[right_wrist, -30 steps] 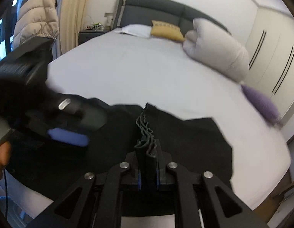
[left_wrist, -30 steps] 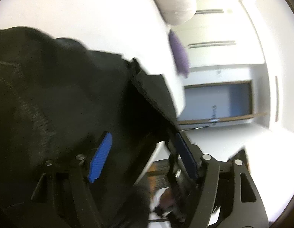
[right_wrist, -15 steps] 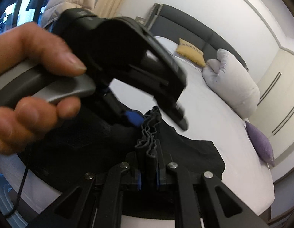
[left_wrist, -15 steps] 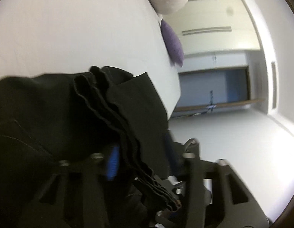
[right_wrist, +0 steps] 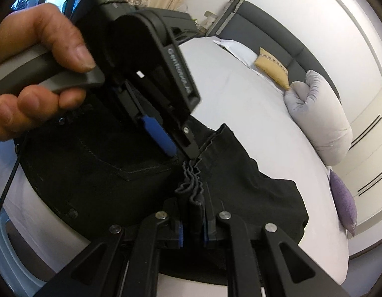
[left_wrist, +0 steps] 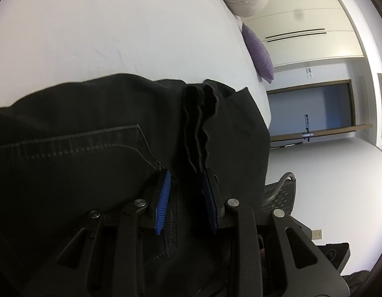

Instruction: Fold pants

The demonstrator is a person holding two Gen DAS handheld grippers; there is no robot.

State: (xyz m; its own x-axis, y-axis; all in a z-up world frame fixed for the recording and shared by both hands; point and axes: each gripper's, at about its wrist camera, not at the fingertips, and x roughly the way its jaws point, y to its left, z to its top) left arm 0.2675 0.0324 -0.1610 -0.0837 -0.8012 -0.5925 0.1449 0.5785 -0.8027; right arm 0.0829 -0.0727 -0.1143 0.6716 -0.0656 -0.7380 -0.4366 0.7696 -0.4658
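Observation:
Black pants [left_wrist: 92, 160] lie on the white bed, a back pocket seam facing up. Their edge is gathered into a wavy stack of layers [right_wrist: 191, 180]. My right gripper [right_wrist: 192, 212] is shut on the lower end of that stack. A hand holds my left gripper [right_wrist: 182, 153] just above it, at the stack's upper end. In the left wrist view the gathered layers [left_wrist: 198, 128] run down between the left gripper's [left_wrist: 186, 175] blue pads. Its jaws are closing; the right pad [left_wrist: 209, 198] touches the cloth while the left pad [left_wrist: 162, 203] still stands off it.
The white bed sheet [right_wrist: 240, 99] stretches beyond the pants to a dark headboard [right_wrist: 277, 29]. On it lie a grey pillow [right_wrist: 319, 118], a yellow cushion [right_wrist: 272, 66] and a purple cushion [right_wrist: 344, 205]. White wardrobes [left_wrist: 302, 24] and a mesh chair [left_wrist: 280, 193] stand past the bed's edge.
The left gripper swung in over the pants to the gathered edge held by the right gripper, and its jaws narrowed around that edge. The right gripper rolled, keeping its hold.

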